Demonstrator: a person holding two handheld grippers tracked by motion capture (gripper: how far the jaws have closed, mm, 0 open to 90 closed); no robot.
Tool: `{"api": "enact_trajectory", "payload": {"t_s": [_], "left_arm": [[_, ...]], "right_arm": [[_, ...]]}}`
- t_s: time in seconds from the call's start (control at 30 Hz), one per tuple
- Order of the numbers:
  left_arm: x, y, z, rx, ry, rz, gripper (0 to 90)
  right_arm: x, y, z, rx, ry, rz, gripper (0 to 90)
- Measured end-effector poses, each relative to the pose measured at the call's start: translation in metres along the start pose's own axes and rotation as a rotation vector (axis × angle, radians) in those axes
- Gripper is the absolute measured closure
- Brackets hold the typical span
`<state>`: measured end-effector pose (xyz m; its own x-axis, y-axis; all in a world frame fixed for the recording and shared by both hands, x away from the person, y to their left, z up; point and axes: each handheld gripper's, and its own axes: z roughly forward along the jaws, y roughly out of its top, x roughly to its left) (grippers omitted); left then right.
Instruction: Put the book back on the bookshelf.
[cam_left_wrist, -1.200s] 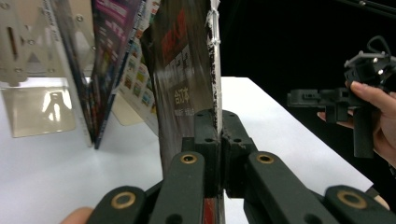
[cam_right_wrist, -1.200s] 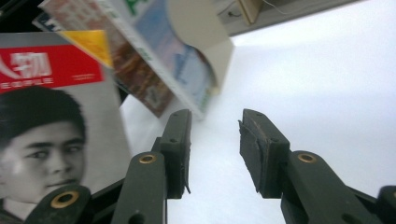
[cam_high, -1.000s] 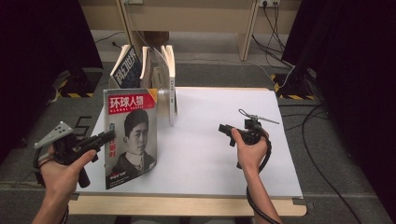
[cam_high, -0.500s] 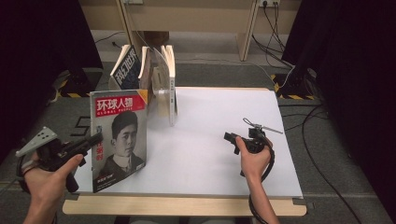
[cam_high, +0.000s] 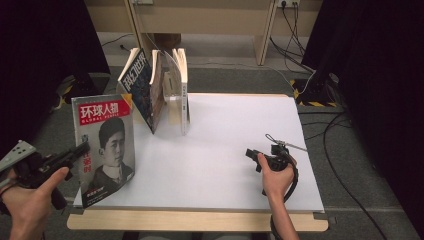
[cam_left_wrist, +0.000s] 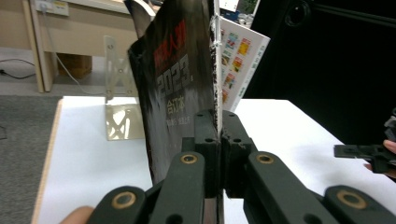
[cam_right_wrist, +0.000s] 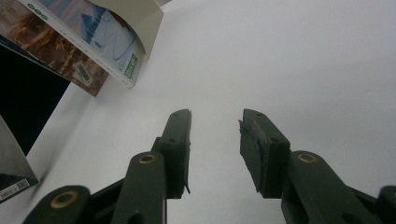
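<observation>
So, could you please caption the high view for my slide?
Left claw holds a red-titled portrait magazine upright at the white table edge.

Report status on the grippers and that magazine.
Left gripper shut on magazine, held upright at the table's left edge. Right gripper open, empty, over bare table. Books behind, apart.

Left gripper (cam_high: 82, 149) clamps magazine (cam_high: 104, 147) (upright).

White table top (cam_high: 235, 145), leaning books (cam_high: 150, 90) against metal bookend (cam_left_wrist: 116, 116), far-left corner
</observation>
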<state>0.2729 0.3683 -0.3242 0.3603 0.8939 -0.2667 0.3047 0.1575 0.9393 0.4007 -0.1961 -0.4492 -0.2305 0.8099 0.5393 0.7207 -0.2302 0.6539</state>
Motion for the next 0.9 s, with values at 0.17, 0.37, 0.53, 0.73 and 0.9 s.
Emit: {"api": "enact_trajectory", "payload": {"t_s": [0.17,0.37,0.53,0.73,0.9], "left_arm": [[0.002,0.003,0.003,-0.014,0.005,-0.011,87.1],[0.004,0.004,0.007,-0.024,0.025,-0.004,87.1],[0.004,0.007,0.010,-0.033,0.048,0.010,87.1],[0.007,0.007,0.012,-0.039,0.069,0.007,87.1],[0.007,0.005,0.005,-0.049,0.072,0.002,87.0]], "right_arm": [[-0.001,0.000,0.000,-0.002,-0.001,-0.002,63.0],[-0.002,-0.001,0.001,-0.003,-0.008,-0.005,62.2],[-0.002,-0.003,0.002,0.006,-0.010,0.000,61.9],[-0.002,-0.003,0.002,0.001,-0.012,-0.005,61.7],[-0.002,-0.004,0.002,0.003,-0.012,0.001,61.6]]}}
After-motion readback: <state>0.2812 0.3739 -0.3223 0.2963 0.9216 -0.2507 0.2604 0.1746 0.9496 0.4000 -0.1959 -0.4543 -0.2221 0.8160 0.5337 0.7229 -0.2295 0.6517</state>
